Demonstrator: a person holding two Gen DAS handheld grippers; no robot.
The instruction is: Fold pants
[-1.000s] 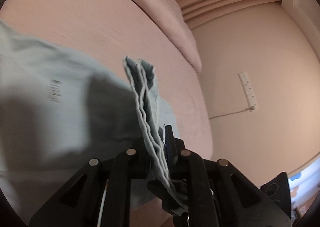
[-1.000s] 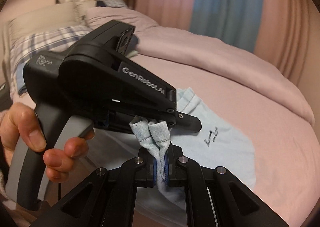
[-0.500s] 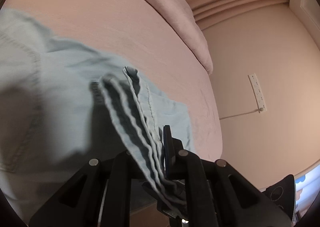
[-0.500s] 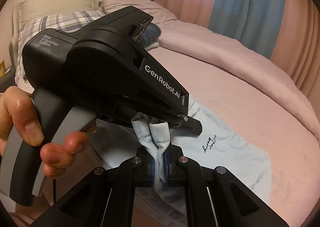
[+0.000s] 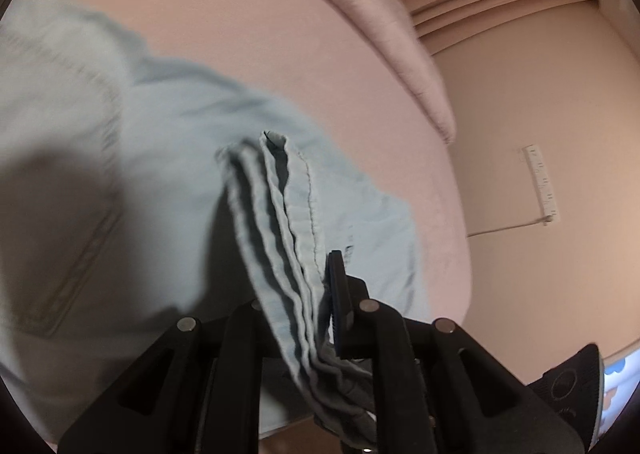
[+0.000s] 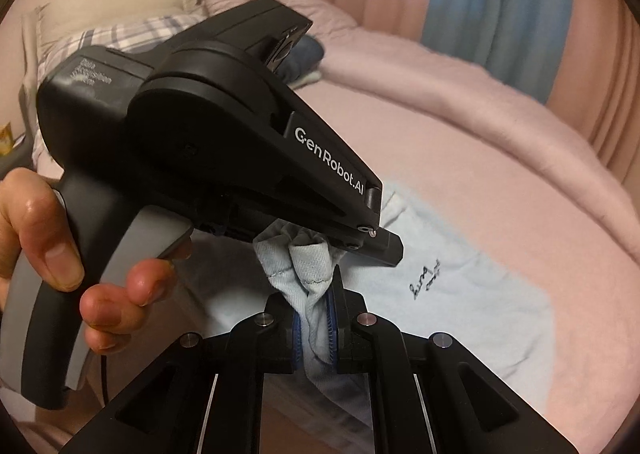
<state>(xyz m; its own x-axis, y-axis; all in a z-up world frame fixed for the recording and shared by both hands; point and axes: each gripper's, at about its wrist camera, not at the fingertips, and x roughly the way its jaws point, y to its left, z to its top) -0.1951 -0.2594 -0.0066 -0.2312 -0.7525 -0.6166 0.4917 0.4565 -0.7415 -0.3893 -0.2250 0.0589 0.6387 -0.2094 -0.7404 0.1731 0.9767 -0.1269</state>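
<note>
From my left wrist view the left half of the pale blue cotton pants (image 5: 132, 190) is blurred and shadowed, so I cannot read its seams. My black left claw (image 5: 316, 294) is pinching several stacked hem layers. The pants drape onto the pink bed (image 5: 248, 34). In the right view, a hand (image 6: 44, 250) and the left claw's body block the plaid pillow (image 6: 120, 34); my right claw (image 6: 316, 314) is pinching a bunched fold directly beneath it.
</note>
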